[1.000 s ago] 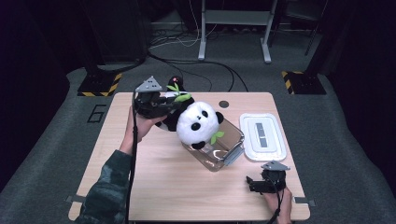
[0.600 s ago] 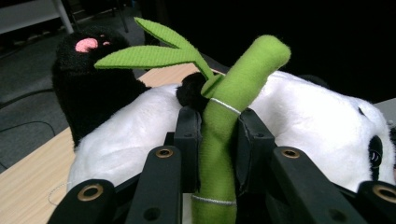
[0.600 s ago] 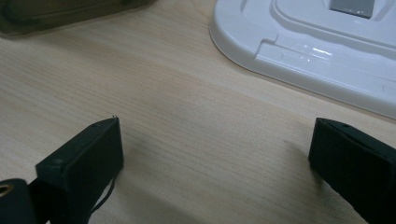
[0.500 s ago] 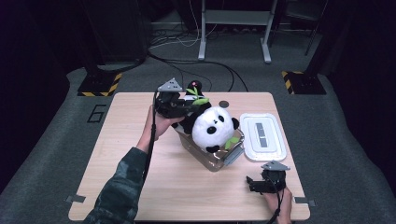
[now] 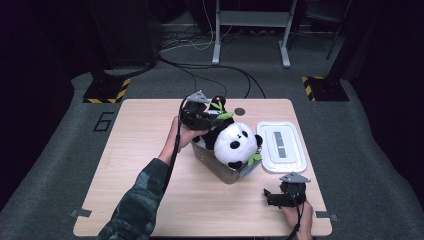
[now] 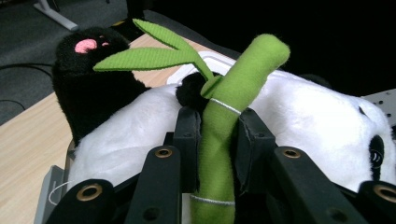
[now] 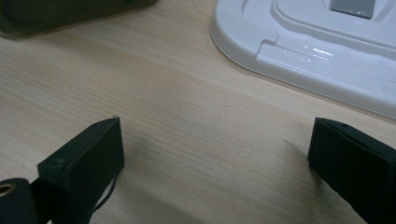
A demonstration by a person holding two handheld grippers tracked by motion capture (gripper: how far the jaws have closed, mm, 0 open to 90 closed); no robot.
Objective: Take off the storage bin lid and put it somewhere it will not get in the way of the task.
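Carried rightward and lower than a moment ago, the panda (image 5: 234, 145) now sits partly inside the clear bin (image 5: 226, 170) at mid-table, head poking above the rim, one black paw raised behind. Left gripper (image 5: 201, 114) holds it by the green plush bamboo (image 6: 223, 126), jaws pinched tight on the stalk. That suggests the toy is nearly stowed; it looks too bulky to sink in fully, so it may need pressing down. White lid (image 5: 281, 146) lies flat just right of the bin, untouched. Right gripper (image 5: 283, 196) rests near the front edge of the table (image 5: 130, 150), jaws spread wide over bare wood, lid corner just ahead
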